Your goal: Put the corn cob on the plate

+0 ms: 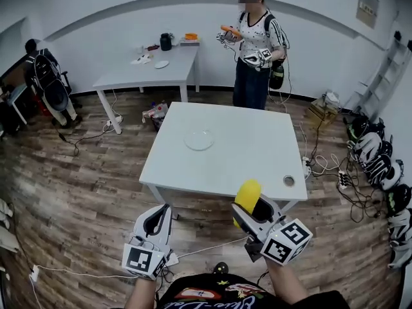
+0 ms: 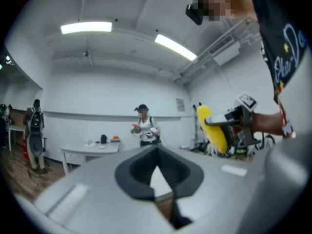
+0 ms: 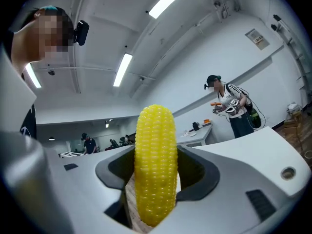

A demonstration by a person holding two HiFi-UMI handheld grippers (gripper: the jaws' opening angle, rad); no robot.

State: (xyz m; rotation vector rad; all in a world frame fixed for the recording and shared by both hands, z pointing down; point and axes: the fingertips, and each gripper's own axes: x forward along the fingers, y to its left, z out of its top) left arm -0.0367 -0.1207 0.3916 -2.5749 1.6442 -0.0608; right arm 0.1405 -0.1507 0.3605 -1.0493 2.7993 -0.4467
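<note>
1. The right gripper (image 1: 248,206) is clamped on the corn cob (image 3: 155,165). The right gripper view shows the yellow cob standing nearly upright between the two jaws, pinched around its middle with both ends sticking out.
2. The left gripper (image 1: 157,220) carries nothing. Its own view shows the jaws drawn together with only a thin slit between them, and it hangs low, off the near edge of the table (image 1: 251,159).
3. In the head view the cob is in the air at the near edge of the white table, on the person's right. The clear plate (image 1: 199,140) lies near the middle of the tabletop, well apart from the cob, farther away and to the left.
4. The step in hand looks like the carry: the cob is picked up but not yet delivered, so roughly half the task remains.
5. The next move calls for taking the right gripper forward and leftward over the plate, tipping the cob towards lying flat, lowering it until it touches the plate, and only then parting the jaws.
6. The cob is round and the plate looks shallow, so a release from height could let it roll off.
</note>
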